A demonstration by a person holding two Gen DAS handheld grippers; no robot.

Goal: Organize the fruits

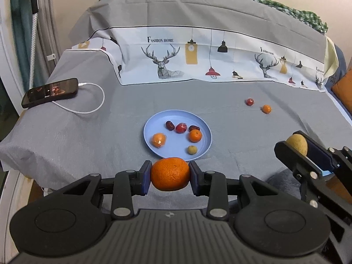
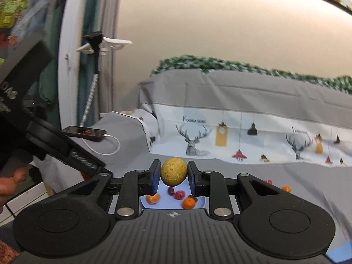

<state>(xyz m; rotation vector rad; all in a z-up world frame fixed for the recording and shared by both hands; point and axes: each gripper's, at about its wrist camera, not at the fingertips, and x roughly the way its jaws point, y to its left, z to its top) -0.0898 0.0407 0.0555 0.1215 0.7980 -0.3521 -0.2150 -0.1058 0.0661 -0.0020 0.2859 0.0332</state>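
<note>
My left gripper (image 1: pixel 170 177) is shut on a large orange (image 1: pixel 170 174), held just in front of the near rim of a light blue plate (image 1: pixel 154 121) on the grey bedspread. The plate holds several small fruits: two small oranges, a red fruit, two dark dates and a yellowish longan (image 1: pixel 192 149). My right gripper (image 2: pixel 173 173) is shut on a yellow-brown round fruit (image 2: pixel 173 171); in the left wrist view that fruit (image 1: pixel 297 145) hangs to the right of the plate. Below it, the right wrist view shows the plate (image 2: pixel 201 202) with its fruits.
A red fruit (image 1: pixel 250 101) and a small orange (image 1: pixel 266 109) lie loose on the bedspread at the right. A phone (image 1: pixel 50 92) on a white cable (image 1: pixel 88 107) rests at the left edge. A printed pillowcase (image 1: pixel 198 61) lies behind. A person's hand (image 2: pixel 8 184) shows at far left.
</note>
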